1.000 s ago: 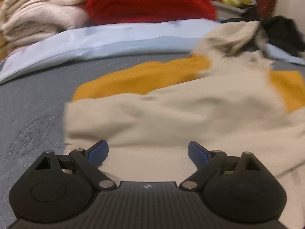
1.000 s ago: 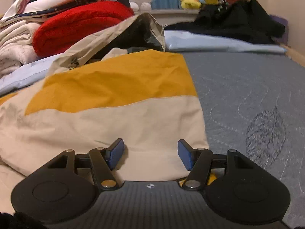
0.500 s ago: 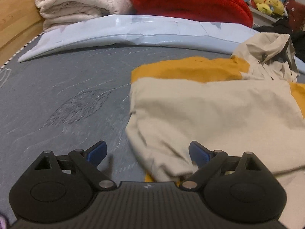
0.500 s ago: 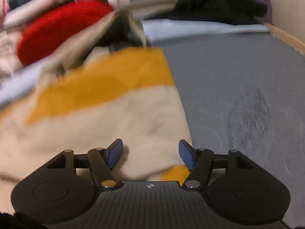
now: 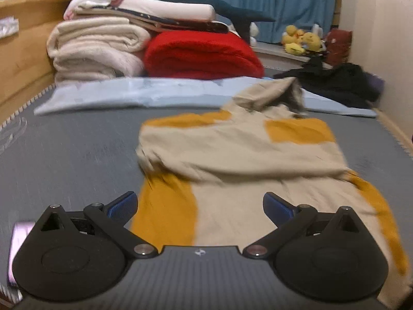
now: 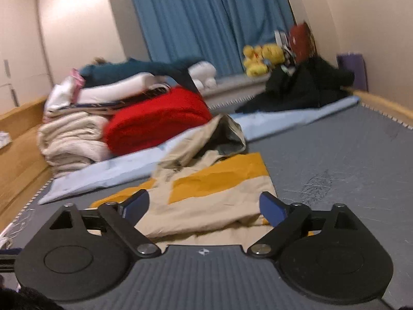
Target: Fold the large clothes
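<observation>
A beige and mustard hooded jacket point(image 5: 240, 152) lies on the grey bed cover point(image 5: 72, 155), its sleeves folded in across the body and its hood toward the pillows. It also shows in the right wrist view point(image 6: 214, 196). My left gripper point(image 5: 200, 206) is open and empty, raised above the jacket's near hem. My right gripper point(image 6: 204, 206) is open and empty, raised above the jacket's near right side.
A stack of folded blankets point(image 5: 98, 46) and a red blanket point(image 5: 204, 54) sit at the head of the bed behind a light blue sheet point(image 5: 134, 93). Black clothes point(image 5: 335, 82) lie at the far right. A wooden bed rail point(image 6: 384, 106) borders the right side.
Both grippers have pulled back and lifted away from the jacket. The views have widened from close on the cloth to the whole folded jacket.
</observation>
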